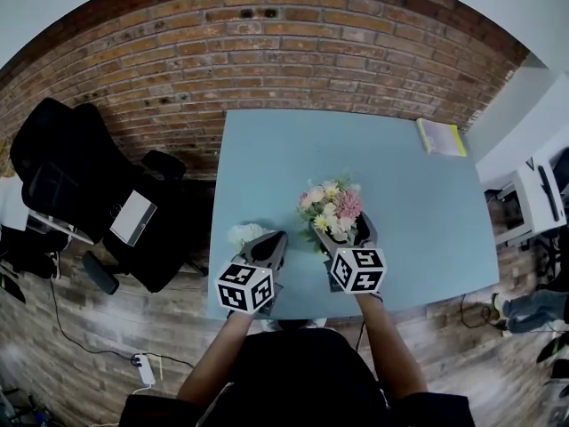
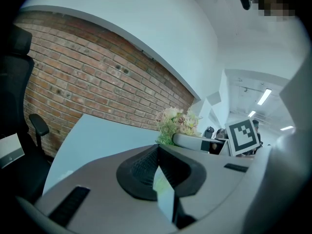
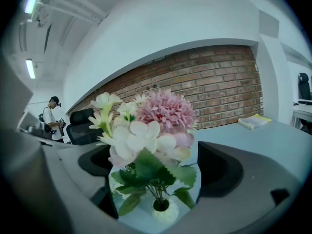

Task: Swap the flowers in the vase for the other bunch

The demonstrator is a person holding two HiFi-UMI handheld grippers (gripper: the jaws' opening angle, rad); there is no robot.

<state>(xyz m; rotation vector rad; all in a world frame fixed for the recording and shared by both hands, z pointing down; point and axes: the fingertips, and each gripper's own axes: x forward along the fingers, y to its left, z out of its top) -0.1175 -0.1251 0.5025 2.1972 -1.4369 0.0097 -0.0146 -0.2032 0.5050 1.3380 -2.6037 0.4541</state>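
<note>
A bouquet (image 1: 329,205) of pink, white and yellow flowers stands in a small white vase (image 3: 163,212) near the front of the blue table (image 1: 284,149). My right gripper (image 1: 345,229) is open, one jaw on each side of the vase, and neither pad touches it in the right gripper view (image 3: 156,165). A white bunch (image 1: 246,234) lies on the table just left of my left gripper (image 1: 269,241). That gripper's jaws (image 2: 157,152) are shut, with a thin pale strip showing between them that I cannot identify. The bouquet (image 2: 176,123) shows beyond them.
A yellow-green book (image 1: 441,136) lies at the table's far right corner. A black office chair (image 1: 80,185) stands left of the table. A brick wall (image 1: 293,52) runs behind it. A person (image 3: 52,113) stands far off on the left.
</note>
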